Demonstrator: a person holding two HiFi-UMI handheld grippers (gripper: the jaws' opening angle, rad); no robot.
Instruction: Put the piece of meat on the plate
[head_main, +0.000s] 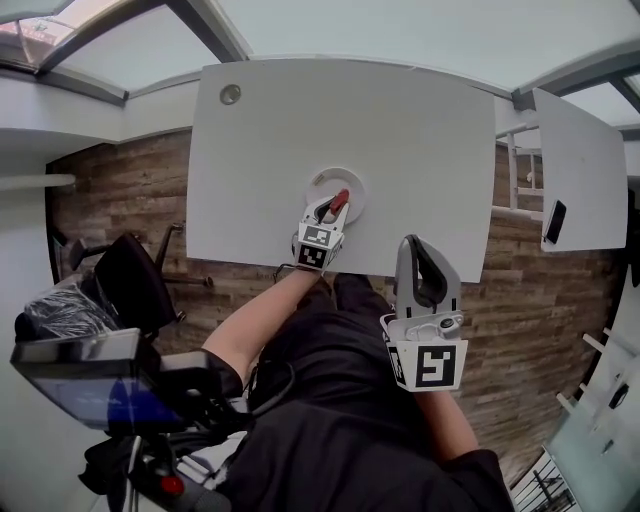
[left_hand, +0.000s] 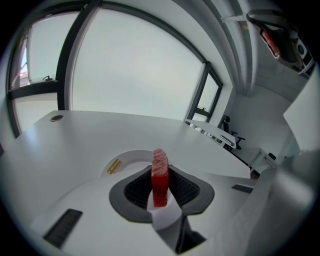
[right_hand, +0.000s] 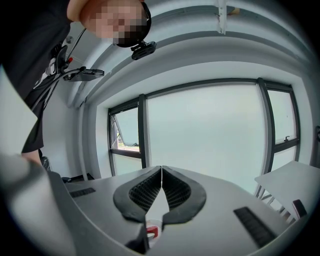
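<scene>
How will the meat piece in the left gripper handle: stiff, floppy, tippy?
Probably stiff: the piece of meat juts upright with no sag past the jaws of the left gripper. Likely light, maybe a toy: uniform red block, printed-looking marbling. It is a thin slab held on edge, so it would probably tip flat on the plate when released.

One piece of meat (left_hand: 160, 175), one white plate (head_main: 356, 182), two grippers, the left gripper (head_main: 335, 204) and the right gripper (head_main: 414, 246), two white tables (head_main: 400, 120) (head_main: 585, 165), one black office chair (head_main: 130, 282).
</scene>
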